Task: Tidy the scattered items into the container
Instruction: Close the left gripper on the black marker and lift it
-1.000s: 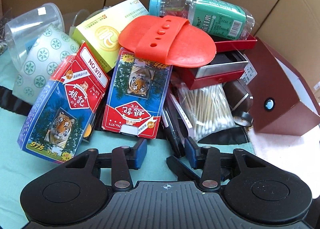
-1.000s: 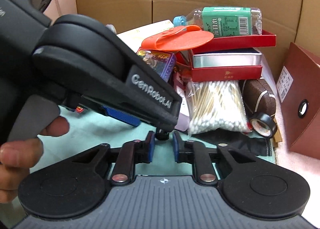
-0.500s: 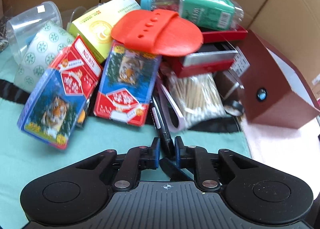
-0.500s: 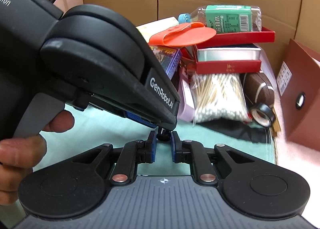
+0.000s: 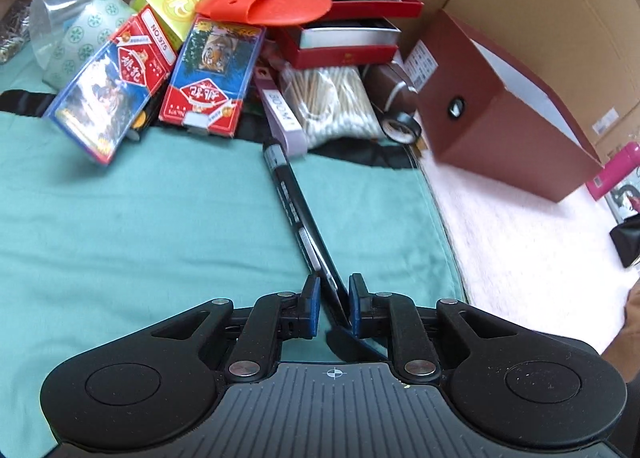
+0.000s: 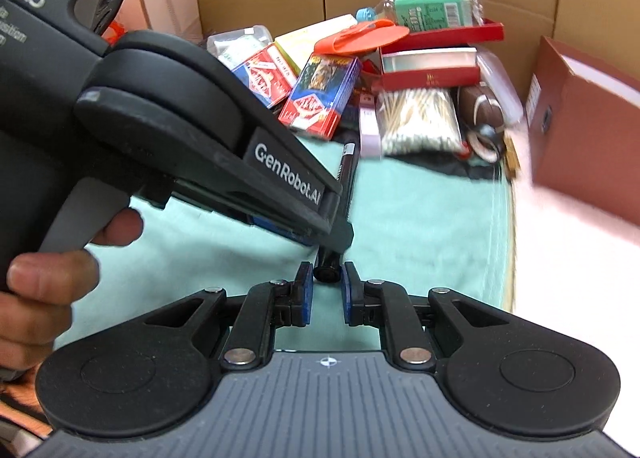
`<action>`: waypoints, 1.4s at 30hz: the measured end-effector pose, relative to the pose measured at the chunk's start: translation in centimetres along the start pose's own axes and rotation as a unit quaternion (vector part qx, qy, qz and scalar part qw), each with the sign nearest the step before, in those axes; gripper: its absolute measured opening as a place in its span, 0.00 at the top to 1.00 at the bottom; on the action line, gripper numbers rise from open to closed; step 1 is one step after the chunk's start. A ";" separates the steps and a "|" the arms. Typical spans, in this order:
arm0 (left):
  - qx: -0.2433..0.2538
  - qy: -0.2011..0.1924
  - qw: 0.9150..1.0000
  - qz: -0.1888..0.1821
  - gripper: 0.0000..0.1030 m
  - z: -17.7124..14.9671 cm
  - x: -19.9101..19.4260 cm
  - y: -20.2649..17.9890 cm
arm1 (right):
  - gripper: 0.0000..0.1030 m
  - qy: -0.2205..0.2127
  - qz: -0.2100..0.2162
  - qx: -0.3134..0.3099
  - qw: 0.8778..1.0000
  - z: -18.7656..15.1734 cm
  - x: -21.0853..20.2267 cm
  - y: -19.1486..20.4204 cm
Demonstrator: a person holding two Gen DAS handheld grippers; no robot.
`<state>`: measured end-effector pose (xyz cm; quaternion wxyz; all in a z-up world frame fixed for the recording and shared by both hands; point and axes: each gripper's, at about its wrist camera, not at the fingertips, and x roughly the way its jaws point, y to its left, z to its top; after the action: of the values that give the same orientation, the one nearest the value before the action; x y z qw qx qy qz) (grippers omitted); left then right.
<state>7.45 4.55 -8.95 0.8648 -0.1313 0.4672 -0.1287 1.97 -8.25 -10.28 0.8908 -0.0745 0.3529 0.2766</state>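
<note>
Both claws clamp the same black marker pen (image 5: 298, 214): the left claw (image 5: 334, 304) pinches its near part, the right claw (image 6: 323, 281) grips its butt end. That pen slants over the teal cloth (image 5: 140, 218), apart from the pile of card boxes (image 5: 208, 78) and cotton swabs (image 5: 332, 98). Beside the pile sits the open maroon box (image 5: 504, 130).

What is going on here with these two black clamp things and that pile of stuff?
A person is tidying clutter with two handheld grippers. The left gripper is shut on a black marker pen, held clear of the pile over the teal cloth. The right gripper is shut on the pen's end. The brown box stands to the right.
</note>
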 end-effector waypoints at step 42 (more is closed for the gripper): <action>0.001 0.003 0.998 0.058 0.67 2.1 2.5 -1.9 | 0.81 -0.015 -0.019 0.016 1.000 -0.2 0.4 -0.3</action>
<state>10.32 2.12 -9.16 0.8695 -0.1030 0.4765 -0.0795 2.20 -8.37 -10.71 0.9020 -0.0630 0.3422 0.2555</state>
